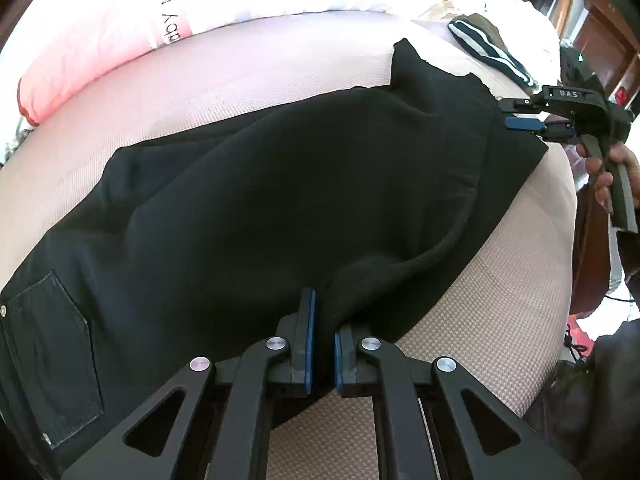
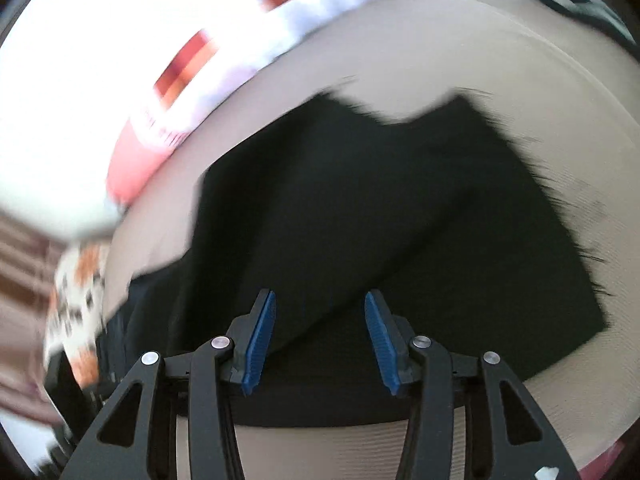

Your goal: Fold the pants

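Beige woven bedding (image 1: 224,92) is filling most of the left wrist view, with a pink and white pillow (image 1: 120,28) lying along its far side from nine o'clock round to twelve o'clock. A dark striped garment (image 1: 490,50) is sitting on the bed at about one o'clock, apart from the pants.

Black pants (image 1: 280,184) are lying spread across the bed, running from the back pocket (image 1: 48,356) at eight o'clock up to the leg ends at one o'clock. Along the near edge, a fold of the cloth is bunching up at about five o'clock from the picture's middle.

At six o'clock the left gripper (image 1: 324,344) is pinching that bunched fold, its blue pads closed tight on the black cloth.

At three o'clock in the same view the right gripper (image 1: 510,114) is hovering at the far edge of the pants, a person's hand (image 1: 612,172) wrapping its handle. In the right wrist view, which is blurred, the right gripper (image 2: 320,340) is standing with its jaws parted over the pants (image 2: 380,208), and nothing is sitting between the blue pads (image 2: 260,344).
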Demonstrator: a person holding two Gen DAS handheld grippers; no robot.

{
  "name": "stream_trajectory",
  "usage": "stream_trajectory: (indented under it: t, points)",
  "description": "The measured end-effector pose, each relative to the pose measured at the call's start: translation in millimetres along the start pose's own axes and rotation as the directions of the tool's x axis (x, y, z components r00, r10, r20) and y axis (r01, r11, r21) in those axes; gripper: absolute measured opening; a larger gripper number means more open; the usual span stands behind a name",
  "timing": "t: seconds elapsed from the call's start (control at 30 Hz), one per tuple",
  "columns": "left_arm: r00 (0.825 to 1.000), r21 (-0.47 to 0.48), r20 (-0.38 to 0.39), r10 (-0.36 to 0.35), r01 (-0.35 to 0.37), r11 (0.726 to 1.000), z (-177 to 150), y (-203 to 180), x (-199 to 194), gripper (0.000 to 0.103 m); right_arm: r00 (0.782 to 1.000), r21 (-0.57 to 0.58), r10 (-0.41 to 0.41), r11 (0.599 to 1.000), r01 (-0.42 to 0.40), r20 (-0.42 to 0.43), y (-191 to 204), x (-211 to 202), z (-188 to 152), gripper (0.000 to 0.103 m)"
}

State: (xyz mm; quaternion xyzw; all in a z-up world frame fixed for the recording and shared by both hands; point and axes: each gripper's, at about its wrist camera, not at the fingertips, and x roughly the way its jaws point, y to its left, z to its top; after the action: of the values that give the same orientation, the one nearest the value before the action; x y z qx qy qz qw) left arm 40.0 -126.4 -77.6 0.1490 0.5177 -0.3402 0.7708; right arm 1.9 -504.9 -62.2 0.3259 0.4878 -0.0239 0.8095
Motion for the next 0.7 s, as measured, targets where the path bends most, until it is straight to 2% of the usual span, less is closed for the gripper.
stream_trajectory:
  t: [0.2,0.27,0.33,0.47,0.6,0.7]
  points:
    - [1.000,-0.043,0.001,-0.008,0.008,0.999,-1.5,3.0,-0.8,0.008,0.998,0.131,0.033,0.991,-0.040,0.060,-43.8,-1.5,17.0,0.034]
    - [1.000,-0.057,-0.001,-0.010,0.010,0.998,-1.8,4.3,-0.6,0.008,0.997,0.147,0.040,0.988,-0.049,0.062,-48.6,3.8,22.0,0.029]
    - [1.000,-0.072,-0.002,-0.011,0.010,0.997,-1.8,5.1,-0.1,0.008,0.995,0.168,0.049,0.984,-0.063,0.087,-55.5,8.7,29.9,0.020]
    - [1.000,-0.101,-0.010,-0.010,0.009,0.995,-3.1,6.7,1.1,0.008,0.989,0.230,0.090,0.966,-0.116,0.121,-70.6,18.7,46.1,0.012]
    - [1.000,-0.099,-0.012,0.001,-0.002,0.995,-4.2,4.4,1.2,0.008,0.991,0.188,0.057,0.979,-0.080,0.122,-64.7,13.6,51.9,0.004]
    - [1.000,-0.095,-0.011,-0.001,0.000,0.995,-4.4,3.4,-0.4,0.008,0.983,0.123,0.016,0.992,-0.039,0.183,-47.9,-16.7,46.6,0.003]
